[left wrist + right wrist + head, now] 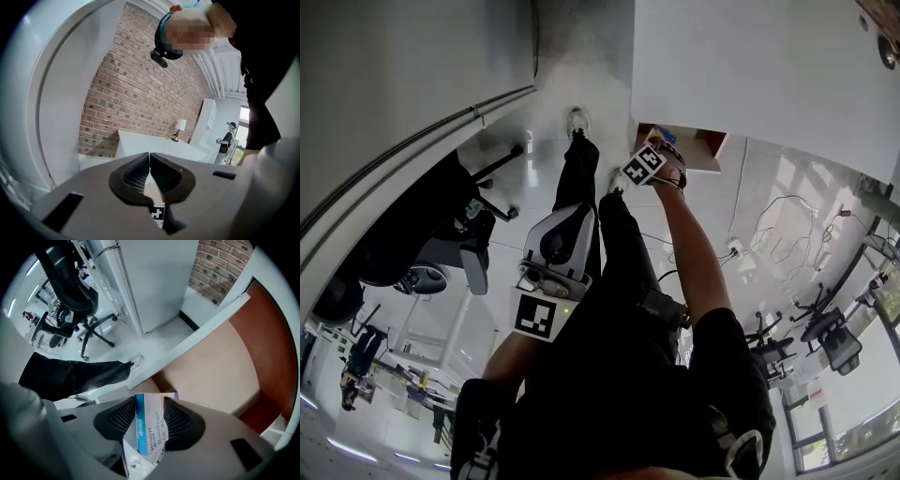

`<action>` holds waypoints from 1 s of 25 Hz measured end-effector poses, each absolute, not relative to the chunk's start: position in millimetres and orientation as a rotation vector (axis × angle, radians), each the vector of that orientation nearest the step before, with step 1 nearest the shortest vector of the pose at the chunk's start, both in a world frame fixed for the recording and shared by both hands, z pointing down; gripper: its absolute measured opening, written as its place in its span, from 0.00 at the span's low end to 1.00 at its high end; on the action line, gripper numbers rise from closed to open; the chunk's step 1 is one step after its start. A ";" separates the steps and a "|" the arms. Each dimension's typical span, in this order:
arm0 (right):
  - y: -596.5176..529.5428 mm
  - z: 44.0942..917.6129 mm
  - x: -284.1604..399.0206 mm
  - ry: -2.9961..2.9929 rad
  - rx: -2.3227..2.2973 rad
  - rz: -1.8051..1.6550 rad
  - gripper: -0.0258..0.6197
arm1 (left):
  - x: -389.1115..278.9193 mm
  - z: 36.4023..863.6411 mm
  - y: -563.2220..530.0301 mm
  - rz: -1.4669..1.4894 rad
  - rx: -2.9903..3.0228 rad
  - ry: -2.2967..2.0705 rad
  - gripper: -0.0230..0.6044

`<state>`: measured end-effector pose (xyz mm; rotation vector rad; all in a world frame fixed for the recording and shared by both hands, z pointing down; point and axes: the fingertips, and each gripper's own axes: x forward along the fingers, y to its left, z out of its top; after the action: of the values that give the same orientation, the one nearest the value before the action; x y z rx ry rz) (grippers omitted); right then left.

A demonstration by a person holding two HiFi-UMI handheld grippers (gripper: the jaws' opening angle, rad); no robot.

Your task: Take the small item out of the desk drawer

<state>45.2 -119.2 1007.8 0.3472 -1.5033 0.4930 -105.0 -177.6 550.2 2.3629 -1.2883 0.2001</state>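
Box (149,425), blue & white w/ "Bandage" printed on it, stands between the pads (119,416) of the R gripper (150,398), deep in the jaws, its far end about level w/ the tips. Jaws are spread wide. The pads sit close on both sides of the box, but no clear squeeze shows. R gripper points down into the open drawer (215,371): tan bottom just beyond the box, red-brown wall on the right. White packaging (133,460) shows by the box's near end; can't tell what it is. L gripper (150,157) is closed, tips touching. In head view it is held low in front of the person's body, left of the drawer & well apart from it. Past the drawer, a dark trouser leg (70,376) & white shoe (135,362) on the pale floor (154,338). Farther left, a black office chair (70,291). Drawer sits under the white desk (750,66), far right in head view. L gripper view looks out at a brick wall (140,84), a small lamp (179,125) on a white counter (154,143), & another person (228,138) far right.
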 end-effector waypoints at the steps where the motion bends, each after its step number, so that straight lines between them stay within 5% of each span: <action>1: -119.4 1009.5 46.2 -1.497 0.346 0.506 0.36 | -105.8 551.1 -178.2 0.199 2.357 -1.291 0.05; 14: -149.3 990.9 62.5 -1.512 0.444 0.394 0.22 | -91.5 549.3 -184.4 0.189 2.360 -1.279 0.05; 25: -158.1 1003.3 103.9 -1.444 0.476 0.307 0.20 | -70.2 552.6 -176.7 0.210 2.367 -1.243 0.05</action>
<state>103.9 -158.1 1003.3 0.4758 -1.4442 0.3070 -70.2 -176.7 552.6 2.3668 -1.2427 0.2096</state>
